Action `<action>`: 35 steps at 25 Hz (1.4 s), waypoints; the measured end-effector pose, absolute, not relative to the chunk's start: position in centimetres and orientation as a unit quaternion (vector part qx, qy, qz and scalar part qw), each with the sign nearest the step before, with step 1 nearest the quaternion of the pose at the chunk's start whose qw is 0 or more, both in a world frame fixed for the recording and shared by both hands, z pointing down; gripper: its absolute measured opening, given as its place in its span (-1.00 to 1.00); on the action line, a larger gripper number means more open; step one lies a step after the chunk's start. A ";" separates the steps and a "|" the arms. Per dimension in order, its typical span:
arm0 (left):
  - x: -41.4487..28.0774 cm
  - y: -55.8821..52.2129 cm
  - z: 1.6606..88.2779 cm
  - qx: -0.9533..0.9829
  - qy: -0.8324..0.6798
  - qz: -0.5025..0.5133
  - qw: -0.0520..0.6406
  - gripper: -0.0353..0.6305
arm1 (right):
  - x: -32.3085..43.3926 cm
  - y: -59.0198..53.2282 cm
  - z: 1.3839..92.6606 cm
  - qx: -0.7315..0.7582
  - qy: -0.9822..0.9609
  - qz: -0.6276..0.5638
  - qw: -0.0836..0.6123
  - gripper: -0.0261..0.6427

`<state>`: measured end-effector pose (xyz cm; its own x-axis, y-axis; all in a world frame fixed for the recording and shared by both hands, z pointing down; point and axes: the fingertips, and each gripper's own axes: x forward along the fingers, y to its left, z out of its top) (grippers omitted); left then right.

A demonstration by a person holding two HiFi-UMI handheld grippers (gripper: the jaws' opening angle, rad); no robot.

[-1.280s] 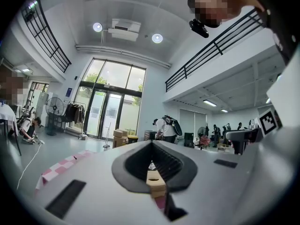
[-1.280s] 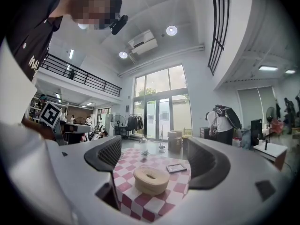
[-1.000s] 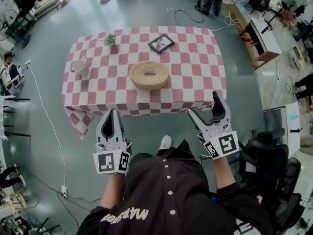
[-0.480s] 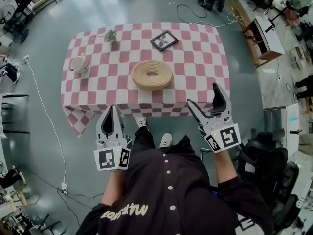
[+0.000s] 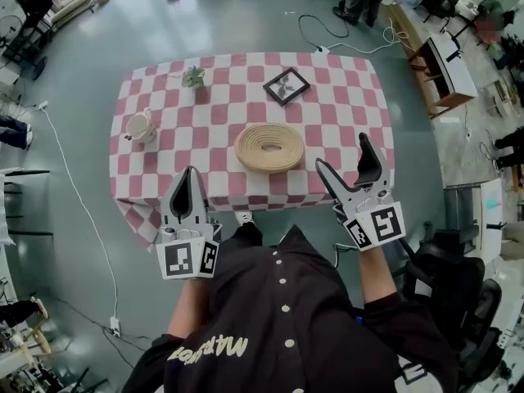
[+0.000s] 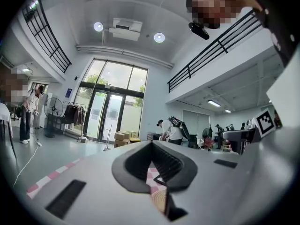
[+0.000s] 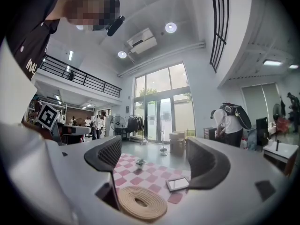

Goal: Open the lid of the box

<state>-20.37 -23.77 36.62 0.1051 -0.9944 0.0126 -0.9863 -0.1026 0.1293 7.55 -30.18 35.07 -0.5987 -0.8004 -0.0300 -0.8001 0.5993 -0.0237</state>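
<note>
Standing at the checked table point(image 5: 344, 105), a person holds two grippers: left gripper point(image 5: 190, 173) pinched together, right gripper point(image 5: 342, 154) spread wide, both empty. Beyond sits one woven box point(image 5: 269, 147) mid-table, then one mug point(image 5: 141, 126), one plant point(image 5: 194, 77), one picture frame point(image 5: 286, 85).

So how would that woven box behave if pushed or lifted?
The box is probably light: it looks like coiled fibre. Its ribbed surface should grip, not slip. Low and wide, it seems unlikely to tip, though it may slide on the cloth.

Checked table point(image 5: 344, 113) w/ woven box point(image 5: 269, 147), mug point(image 5: 141, 126), frame point(image 5: 286, 85), plant point(image 5: 194, 77).
</note>
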 end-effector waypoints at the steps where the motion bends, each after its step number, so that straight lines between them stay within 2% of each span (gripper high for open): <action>1: -20.8 -24.3 36.6 0.741 -0.668 -0.039 0.053 -0.86 | 7.1 -30.7 35.0 -0.447 0.895 -0.003 0.019 0.35; 21: -26.0 -34.5 36.5 0.788 -0.612 -0.034 0.060 -0.86 | 3.0 -37.2 34.6 -0.506 0.862 -0.003 0.004 0.35; 27: -25.1 -36.1 38.1 0.795 -0.600 -0.028 0.085 -0.86 | 4.1 -37.7 36.0 -0.515 0.857 -0.017 -0.019 0.35; 35: -23.1 -37.0 37.0 0.781 -0.619 -0.040 0.076 -0.86 | 4.5 -40.6 36.6 -0.475 0.879 -0.014 -0.031 0.35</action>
